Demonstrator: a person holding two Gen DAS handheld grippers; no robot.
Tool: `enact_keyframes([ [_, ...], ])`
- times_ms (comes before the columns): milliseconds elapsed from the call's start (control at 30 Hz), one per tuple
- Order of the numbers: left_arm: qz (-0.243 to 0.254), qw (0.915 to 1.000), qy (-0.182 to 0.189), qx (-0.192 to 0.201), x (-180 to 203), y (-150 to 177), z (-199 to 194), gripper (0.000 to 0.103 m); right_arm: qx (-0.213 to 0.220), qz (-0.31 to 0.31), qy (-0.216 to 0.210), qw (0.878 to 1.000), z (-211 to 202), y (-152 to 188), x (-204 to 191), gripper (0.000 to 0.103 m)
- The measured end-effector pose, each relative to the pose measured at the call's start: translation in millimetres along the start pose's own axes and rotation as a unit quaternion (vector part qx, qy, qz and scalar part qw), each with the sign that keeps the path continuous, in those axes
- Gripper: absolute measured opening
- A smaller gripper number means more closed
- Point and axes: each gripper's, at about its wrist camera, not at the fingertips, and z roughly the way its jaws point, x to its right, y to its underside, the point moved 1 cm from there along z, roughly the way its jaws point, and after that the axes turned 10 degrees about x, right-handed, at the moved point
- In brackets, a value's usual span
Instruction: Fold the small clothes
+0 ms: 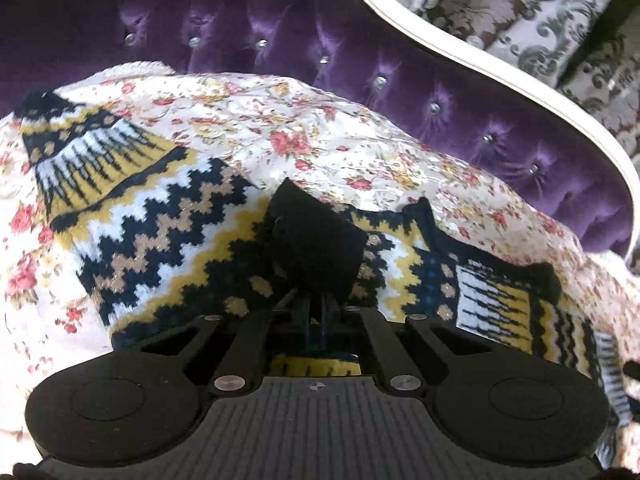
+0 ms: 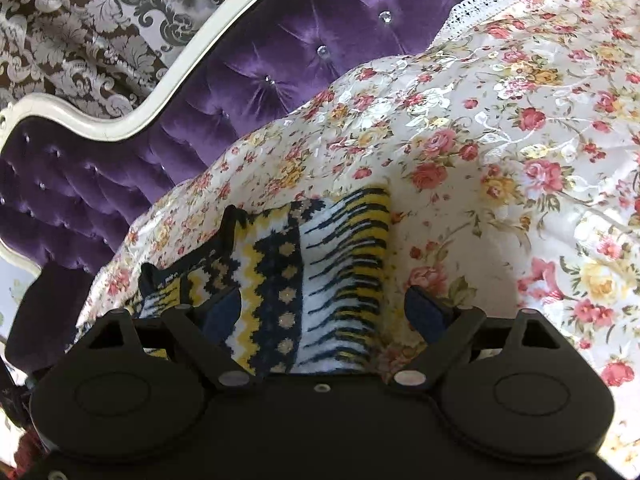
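Note:
A small knitted sweater (image 1: 160,232) in navy, yellow and white zigzags lies spread on a floral bedspread (image 1: 320,132). In the left wrist view my left gripper (image 1: 316,244) is over the sweater's middle near its black collar. Its fingers are pressed together, and black knit is bunched around their tips. In the right wrist view a striped part of the sweater (image 2: 320,260) lies between the spread fingers of my right gripper (image 2: 324,310). One finger (image 2: 222,312) rests on the knit at the left. The other stands over the bedspread (image 2: 480,140) at the right.
A purple tufted headboard (image 1: 280,32) with a curved white frame (image 1: 440,52) rises behind the bedspread; it appears in the right wrist view as the headboard (image 2: 280,60). Damask wallpaper (image 2: 80,40) lies beyond. The bedspread has a lace edge (image 2: 480,0).

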Motion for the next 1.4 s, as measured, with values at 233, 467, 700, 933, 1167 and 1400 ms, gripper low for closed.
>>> enact_keyframes([
  [233, 0.036, 0.9990, 0.027, 0.000, -3.0, -3.6, -11.0, 0.043, 0.000, -0.111, 0.083, 0.990, -1.9, 4.4, -16.0, 0.015],
  [467, 0.026, 0.9973, 0.067, 0.009, -23.8, -18.5, -26.9, 0.064, 0.016, -0.145, 0.095, 0.985, -6.5, 6.7, -26.6, 0.036],
  [700, 0.000, 0.9989, 0.038, 0.029, -66.4, -45.6, -32.2, 0.083, 0.061, -0.129, 0.077, 0.987, -19.5, -1.5, -32.1, 0.087],
  [933, -0.061, 0.9981, 0.012, -0.006, -114.8, -48.8, -11.2, 0.096, 0.067, -0.094, 0.035, 0.993, -22.2, -3.8, -35.6, 0.092],
  [1167, -0.128, 0.9915, 0.022, 0.002, -140.7, -49.8, 8.1, 0.096, 0.055, -0.106, 0.027, 0.993, -19.5, 4.3, -43.0, 0.092],
  [1400, -0.201, 0.9785, 0.043, 0.021, -150.9, -56.2, 20.8, 0.028, 0.045, -0.114, 0.025, 0.992, -14.2, 8.7, -48.0, 0.092],
])
